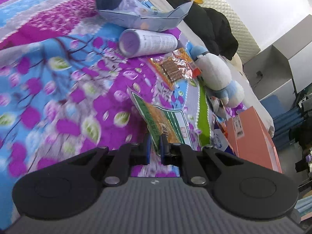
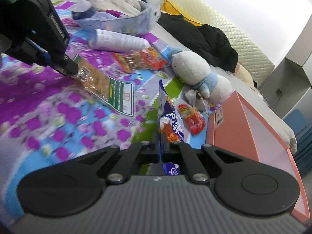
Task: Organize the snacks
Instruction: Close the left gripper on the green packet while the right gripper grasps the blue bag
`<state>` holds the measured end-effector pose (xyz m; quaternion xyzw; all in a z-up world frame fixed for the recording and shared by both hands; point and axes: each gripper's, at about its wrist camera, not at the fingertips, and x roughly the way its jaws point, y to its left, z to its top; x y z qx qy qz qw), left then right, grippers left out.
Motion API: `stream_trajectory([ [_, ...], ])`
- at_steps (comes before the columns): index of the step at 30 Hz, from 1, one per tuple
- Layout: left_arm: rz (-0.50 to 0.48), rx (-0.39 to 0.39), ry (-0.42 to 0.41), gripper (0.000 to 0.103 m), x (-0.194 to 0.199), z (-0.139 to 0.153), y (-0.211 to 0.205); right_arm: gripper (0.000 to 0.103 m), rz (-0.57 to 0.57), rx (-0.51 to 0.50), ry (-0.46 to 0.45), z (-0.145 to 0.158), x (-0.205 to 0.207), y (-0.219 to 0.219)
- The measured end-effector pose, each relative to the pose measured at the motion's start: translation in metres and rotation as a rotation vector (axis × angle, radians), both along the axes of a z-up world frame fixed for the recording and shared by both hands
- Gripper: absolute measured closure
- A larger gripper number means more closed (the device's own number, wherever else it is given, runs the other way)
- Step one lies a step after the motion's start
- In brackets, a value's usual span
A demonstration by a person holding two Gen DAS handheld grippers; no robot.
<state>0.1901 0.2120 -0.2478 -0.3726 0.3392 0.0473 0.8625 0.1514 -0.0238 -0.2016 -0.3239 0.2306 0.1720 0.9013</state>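
Left wrist view: left gripper [image 1: 155, 146] is clamping green pack [image 1: 165, 122]; right gripper [image 2: 160, 148] is pinching blue pack [image 2: 171, 122], both lifting off bed [image 1: 48, 78]. Next likely: carrying to pink box [image 2: 243, 120] at bed's right edge.

Floral bedspread [image 1: 58, 62], quilted headboard [image 2: 243, 44]
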Motion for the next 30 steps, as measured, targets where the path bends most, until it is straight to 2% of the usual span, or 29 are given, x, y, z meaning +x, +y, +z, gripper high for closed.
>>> stream_trajectory([
  [4,0.043,-0.001,0.028,0.092,-0.031,0.008,-0.005,0.100,0.012,0.004,0.049,0.005,-0.024,-0.002],
  [9,0.030,0.045,0.044,0.092,-0.062,0.019,-0.016,0.100,0.031,0.020,0.090,0.013,-0.046,-0.006],
  [16,0.047,0.020,0.087,0.092,-0.112,0.014,-0.018,0.100,0.075,0.015,0.127,0.014,-0.079,-0.012],
  [23,0.070,0.015,0.111,0.091,-0.128,0.011,-0.013,0.099,0.085,0.067,0.193,0.007,-0.092,-0.018],
  [24,0.079,0.014,0.131,0.084,-0.127,0.011,-0.012,0.097,0.080,0.079,0.204,0.007,-0.092,-0.019],
  [26,0.112,0.017,0.195,0.054,-0.123,0.010,-0.009,0.096,0.076,0.092,0.227,0.006,-0.090,-0.019],
  [27,0.126,0.018,0.210,0.032,-0.122,0.009,-0.008,0.096,0.081,0.102,0.245,0.005,-0.088,-0.019],
  [28,0.138,0.020,0.211,0.021,-0.122,0.009,-0.006,0.094,0.080,0.114,0.262,0.005,-0.086,-0.019],
  [30,0.148,0.034,0.211,0.014,-0.121,0.010,-0.005,0.065,0.085,0.147,0.297,0.004,-0.084,-0.021],
])
